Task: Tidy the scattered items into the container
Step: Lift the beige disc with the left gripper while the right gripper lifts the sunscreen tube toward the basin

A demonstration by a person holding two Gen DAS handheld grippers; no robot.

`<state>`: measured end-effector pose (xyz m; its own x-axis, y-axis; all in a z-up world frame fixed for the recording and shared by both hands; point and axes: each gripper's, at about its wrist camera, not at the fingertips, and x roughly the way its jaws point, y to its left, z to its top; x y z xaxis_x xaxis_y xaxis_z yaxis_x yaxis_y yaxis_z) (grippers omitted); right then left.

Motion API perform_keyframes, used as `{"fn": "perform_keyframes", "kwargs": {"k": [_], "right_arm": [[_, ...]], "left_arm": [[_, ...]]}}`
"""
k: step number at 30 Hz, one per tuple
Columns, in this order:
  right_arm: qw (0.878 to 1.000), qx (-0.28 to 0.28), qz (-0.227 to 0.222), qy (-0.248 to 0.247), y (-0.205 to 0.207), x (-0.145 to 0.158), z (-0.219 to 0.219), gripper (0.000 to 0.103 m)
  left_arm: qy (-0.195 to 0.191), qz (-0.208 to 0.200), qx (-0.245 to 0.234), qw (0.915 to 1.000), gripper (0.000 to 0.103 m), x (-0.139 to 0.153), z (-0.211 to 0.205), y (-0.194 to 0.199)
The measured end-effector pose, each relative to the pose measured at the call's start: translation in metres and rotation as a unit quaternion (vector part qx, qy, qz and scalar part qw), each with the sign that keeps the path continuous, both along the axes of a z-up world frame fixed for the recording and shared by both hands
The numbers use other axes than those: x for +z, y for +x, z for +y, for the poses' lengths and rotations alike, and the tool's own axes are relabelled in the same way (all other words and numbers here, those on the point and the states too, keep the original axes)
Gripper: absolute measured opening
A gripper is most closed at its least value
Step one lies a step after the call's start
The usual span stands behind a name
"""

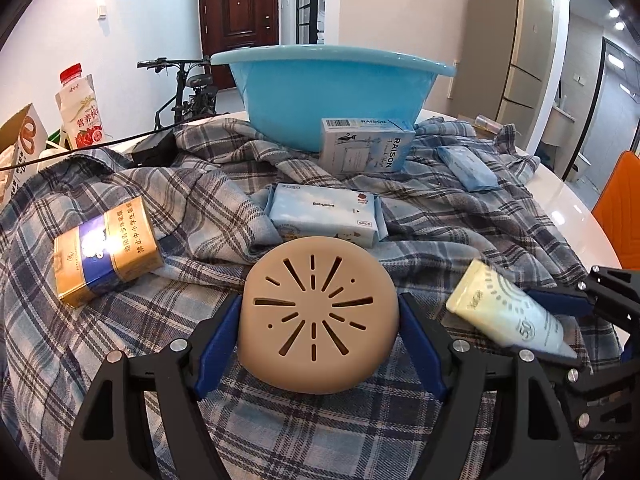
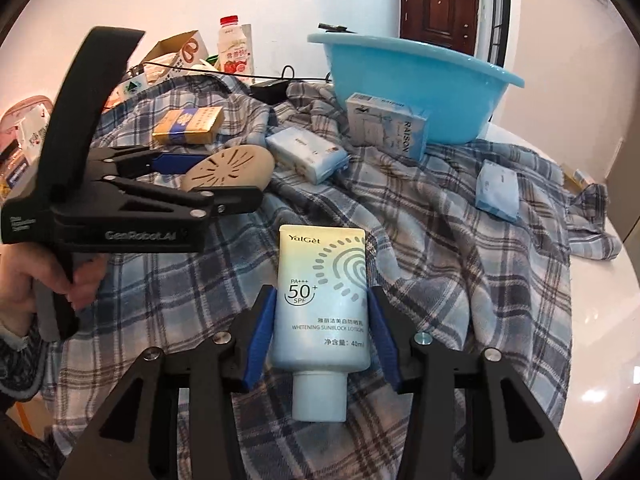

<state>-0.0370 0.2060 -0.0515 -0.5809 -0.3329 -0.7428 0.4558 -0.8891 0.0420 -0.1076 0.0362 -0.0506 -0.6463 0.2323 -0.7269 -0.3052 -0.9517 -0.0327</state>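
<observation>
My left gripper (image 1: 320, 320) is shut on a round tan slotted disc (image 1: 320, 312), its blue pads on both sides; it also shows in the right wrist view (image 2: 230, 170). My right gripper (image 2: 320, 320) is shut on a sunblock tube (image 2: 322, 308), cap toward the camera; the tube also shows in the left wrist view (image 1: 508, 312). The blue basin (image 1: 332, 96) stands at the back of the plaid cloth. A gold box (image 1: 106, 250), a wipes pack (image 1: 324, 214), a RAISON box (image 1: 364, 146) and a small blue pack (image 1: 466, 166) lie on the cloth.
A plaid shirt (image 1: 200, 200) covers the white table (image 1: 560, 196). A milk carton (image 1: 80, 112), an open cardboard box (image 2: 176, 54) and a black adapter (image 1: 154, 146) sit at the back left. An orange chair (image 1: 622, 208) is at the right.
</observation>
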Motion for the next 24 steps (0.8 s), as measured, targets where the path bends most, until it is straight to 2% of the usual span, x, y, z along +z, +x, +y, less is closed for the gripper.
{"fn": "perform_keyframes", "kwargs": {"k": [8,14,24], "right_arm": [[1.0,-0.001,0.003,-0.014,0.003,0.016,0.009,0.045],[1.0,-0.005,0.014,-0.022,0.007,0.031,0.018,0.045],[0.999,-0.005,0.053,0.005,0.0,0.06,0.02,0.045]], "left_arm": [[0.016,-0.023,-0.016,0.9995,0.078,-0.003,0.004,-0.001],[0.015,-0.019,-0.021,0.9995,0.078,0.003,0.007,0.004],[0.006,-0.014,-0.029,0.9995,0.078,0.024,0.006,0.012]]}}
